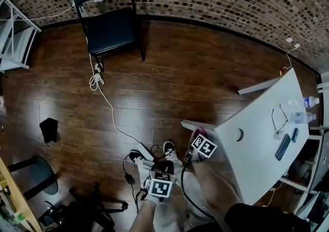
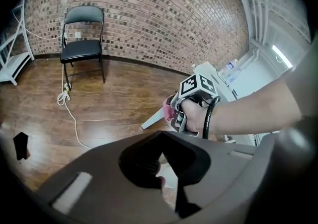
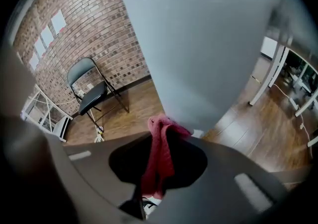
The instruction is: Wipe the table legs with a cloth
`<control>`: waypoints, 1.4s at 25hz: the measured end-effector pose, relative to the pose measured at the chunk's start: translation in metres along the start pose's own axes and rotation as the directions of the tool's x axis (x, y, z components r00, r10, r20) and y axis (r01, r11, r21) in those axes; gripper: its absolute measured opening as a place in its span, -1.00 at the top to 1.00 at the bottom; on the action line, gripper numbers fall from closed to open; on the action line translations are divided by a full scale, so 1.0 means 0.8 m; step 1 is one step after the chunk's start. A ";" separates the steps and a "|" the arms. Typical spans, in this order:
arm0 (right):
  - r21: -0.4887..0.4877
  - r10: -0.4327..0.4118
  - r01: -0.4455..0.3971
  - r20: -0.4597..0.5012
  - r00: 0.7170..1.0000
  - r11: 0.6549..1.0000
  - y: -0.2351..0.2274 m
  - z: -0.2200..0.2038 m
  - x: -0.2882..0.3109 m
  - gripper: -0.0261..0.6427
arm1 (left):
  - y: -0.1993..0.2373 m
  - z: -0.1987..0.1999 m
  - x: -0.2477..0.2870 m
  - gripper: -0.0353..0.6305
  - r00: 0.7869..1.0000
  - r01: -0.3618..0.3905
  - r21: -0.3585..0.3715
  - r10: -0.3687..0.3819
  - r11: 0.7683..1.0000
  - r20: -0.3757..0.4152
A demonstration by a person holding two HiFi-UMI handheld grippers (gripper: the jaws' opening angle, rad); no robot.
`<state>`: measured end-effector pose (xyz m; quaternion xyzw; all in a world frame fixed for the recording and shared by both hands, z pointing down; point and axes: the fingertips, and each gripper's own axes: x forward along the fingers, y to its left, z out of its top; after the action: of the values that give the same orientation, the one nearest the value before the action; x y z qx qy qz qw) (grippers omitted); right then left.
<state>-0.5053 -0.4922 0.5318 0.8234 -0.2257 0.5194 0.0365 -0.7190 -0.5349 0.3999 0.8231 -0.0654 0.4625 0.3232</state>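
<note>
Dark wooden flooring is running under us to a curved brick wall, and we are crouching at the near corner of a white table [image 1: 257, 138].

Our right gripper [image 3: 144, 198] is clamping its jaws on a pink-red cloth [image 3: 159, 153]. The cloth is bunched into one long fold, with its long axis running straight out along the jaws. Its free end is pointing away from us and pressing against a broad white face of the table [image 3: 198, 44]. In the head view that gripper [image 1: 201, 143] is sitting at the table's near corner, just beside the slanting white table leg [image 1: 198, 125], with the cloth [image 1: 199, 133] showing as a small pink tuft at its tip. The left gripper view is showing the same cloth [image 2: 169, 109] poking out toward the leg [image 2: 151, 120]. Our right hand [image 2: 194, 116] is wrapping round the handle, the forearm reaching in from the right with a black cable looping over the wrist.

Our left gripper [image 2: 169, 193] is hanging low in front of our knees with its jaws together on nothing. In the head view it [image 1: 160, 184] is sitting well apart from the table, above our shoes [image 1: 169, 148].

Farther out, a phone [image 1: 283, 147] and two bottles [image 1: 308, 102] are lying toward the table's far edge. A white cord [image 1: 105, 100] is trailing across the floor to a black folding chair [image 1: 108, 20] standing against the wall.
</note>
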 end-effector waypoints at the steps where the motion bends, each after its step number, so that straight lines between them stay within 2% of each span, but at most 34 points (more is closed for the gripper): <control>1: -0.001 -0.008 0.008 0.004 1.000 1.000 -0.003 -0.006 0.016 0.79 | 0.011 -0.003 0.014 0.89 1.000 0.010 0.000 -0.010 1.000 0.004; 6: -0.007 -0.038 0.038 0.004 0.999 0.999 -0.015 -0.049 0.100 0.79 | 0.071 -0.016 0.085 0.89 0.998 0.064 -0.010 -0.064 0.998 0.023; 11: -0.073 -0.043 0.042 -0.012 0.999 0.996 -0.033 -0.104 0.196 0.79 | 0.146 0.002 0.149 0.89 0.991 0.050 -0.032 -0.046 0.998 0.123; 13: -0.107 -0.055 0.052 -0.019 0.998 0.993 -0.047 -0.126 0.239 0.79 | 0.166 0.004 0.179 0.89 0.990 0.058 -0.050 -0.052 0.997 0.132; 17: -0.105 -0.087 0.083 -0.033 0.996 0.991 -0.072 -0.178 0.328 0.79 | 0.203 -0.006 0.245 0.89 0.991 0.098 0.045 -0.102 0.994 0.082; 21: -0.076 -0.129 0.126 -0.029 0.991 0.989 -0.089 -0.216 0.414 0.79 | 0.268 -0.021 0.319 0.89 0.990 0.143 0.121 -0.141 0.982 -0.030; 23: -0.047 -0.162 0.160 -0.031 0.986 0.986 -0.097 -0.236 0.451 0.79 | 0.298 -0.021 0.346 0.89 0.988 0.151 0.168 -0.142 0.974 -0.069; 25: -0.004 -0.200 0.200 -0.034 0.979 0.980 -0.107 -0.254 0.487 0.79 | 0.306 -0.018 0.367 0.89 0.982 0.183 0.235 -0.167 0.955 -0.087; 27: 0.068 -0.241 0.243 -0.035 0.970 0.968 -0.116 -0.269 0.518 0.79 | 0.314 -0.012 0.387 0.89 0.980 0.195 0.305 -0.175 0.932 -0.094; 29: 0.164 -0.272 0.271 -0.021 0.962 0.948 -0.114 -0.279 0.541 0.79 | 0.336 -0.007 0.407 0.89 0.984 0.172 0.351 -0.145 0.920 -0.104; 31: 0.275 -0.291 0.270 0.040 0.956 0.923 -0.102 -0.272 0.555 0.79 | 0.356 0.007 0.420 0.89 0.986 0.160 0.362 -0.135 0.918 -0.094; 35: 0.424 -0.387 0.306 0.120 0.914 0.853 -0.109 -0.250 0.550 0.80 | 0.368 0.038 0.420 0.89 0.989 0.144 0.372 -0.144 0.917 -0.029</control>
<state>-0.4796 -0.5024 1.0219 0.8888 0.0344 0.4529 -0.0603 -0.6273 -0.7186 0.7979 0.8718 0.0843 0.4418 0.1941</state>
